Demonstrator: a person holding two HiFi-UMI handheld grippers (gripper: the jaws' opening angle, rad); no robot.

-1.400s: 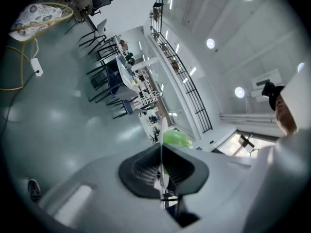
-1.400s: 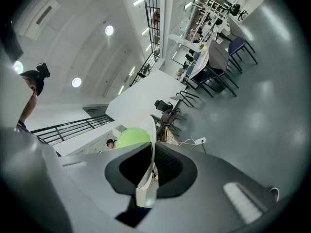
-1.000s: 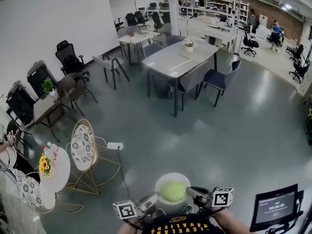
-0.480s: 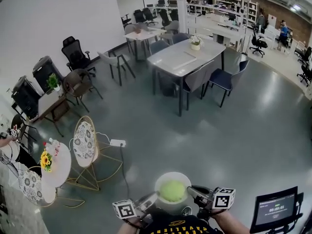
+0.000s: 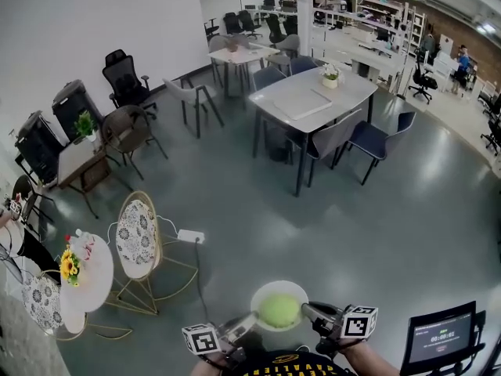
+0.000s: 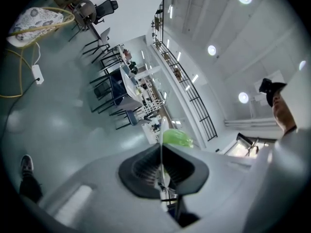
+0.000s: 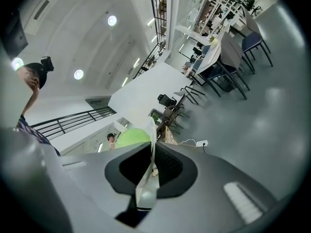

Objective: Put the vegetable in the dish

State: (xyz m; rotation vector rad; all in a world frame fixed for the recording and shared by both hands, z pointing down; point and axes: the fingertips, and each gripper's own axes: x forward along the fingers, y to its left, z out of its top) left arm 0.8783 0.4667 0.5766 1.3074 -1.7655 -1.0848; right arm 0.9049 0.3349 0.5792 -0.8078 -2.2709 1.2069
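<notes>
A white dish [image 5: 266, 295] hangs level in front of me, above the grey floor, with a round green vegetable [image 5: 279, 311] lying in it. My left gripper [image 5: 250, 322] is shut on the dish's left rim and my right gripper [image 5: 307, 312] is shut on its right rim. In the left gripper view the rim [image 6: 163, 130] shows edge-on between the left gripper's [image 6: 162, 152] pads, and the vegetable [image 6: 177, 138] sits just beyond them. The right gripper view has the rim [image 7: 152, 130] pinched by the right gripper [image 7: 149, 152], with the vegetable [image 7: 132, 137] behind it.
A small round white table [image 5: 92, 284] with flowers and a patterned wire chair [image 5: 135, 237] stand at the left. A power strip [image 5: 190, 236] lies on the floor ahead. Farther on is a grey table [image 5: 317, 100] with chairs. A screen on a stand [image 5: 441, 337] is at the lower right.
The room has slid a little down and to the right in the head view as I carry the dish along. Both grippers keep their hold on its rim.
</notes>
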